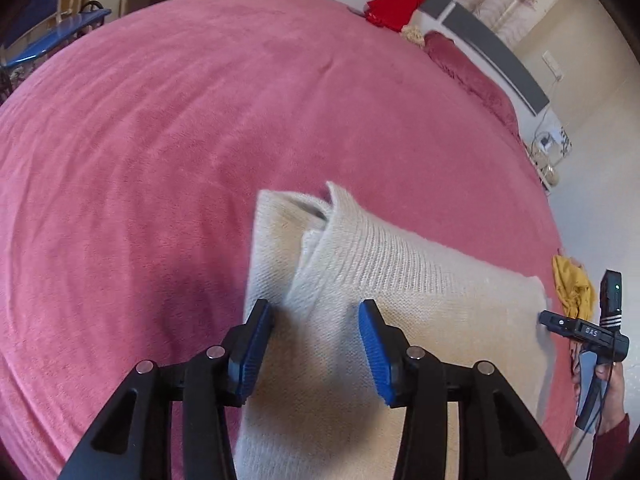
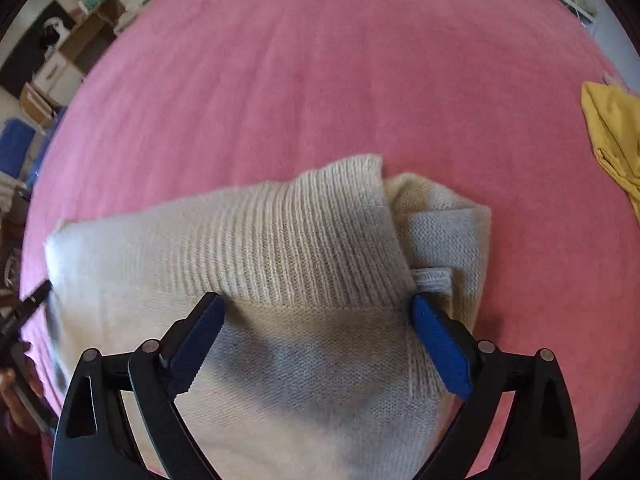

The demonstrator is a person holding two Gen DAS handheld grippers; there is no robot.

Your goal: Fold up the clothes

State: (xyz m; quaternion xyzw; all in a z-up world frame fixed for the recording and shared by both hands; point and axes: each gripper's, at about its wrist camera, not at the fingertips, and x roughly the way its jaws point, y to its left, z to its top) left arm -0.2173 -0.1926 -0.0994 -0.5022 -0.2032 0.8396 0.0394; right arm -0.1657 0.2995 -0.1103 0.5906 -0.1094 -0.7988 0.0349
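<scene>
Left claw (image 1: 316, 344) nearest, blue pads apart, fold of cream knit sweater (image 1: 360, 264) between them, no clamp visible. Right claw (image 2: 316, 344) spread wide over sweater (image 2: 280, 248), pads clear of knit. Sweater lies partly folded on pink bed cover (image 1: 160, 140), ribbed hem on top. Yellow garment (image 2: 612, 136) further right, apart from sweater. Red cloth (image 1: 400, 0) at far bed edge.

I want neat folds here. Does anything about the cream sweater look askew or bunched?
Yes. The cream sweater is not flat: its ribbed part lies slanted across the body, and at its far end the layers bunch unevenly on the pink blanket. No damage shows.
</scene>
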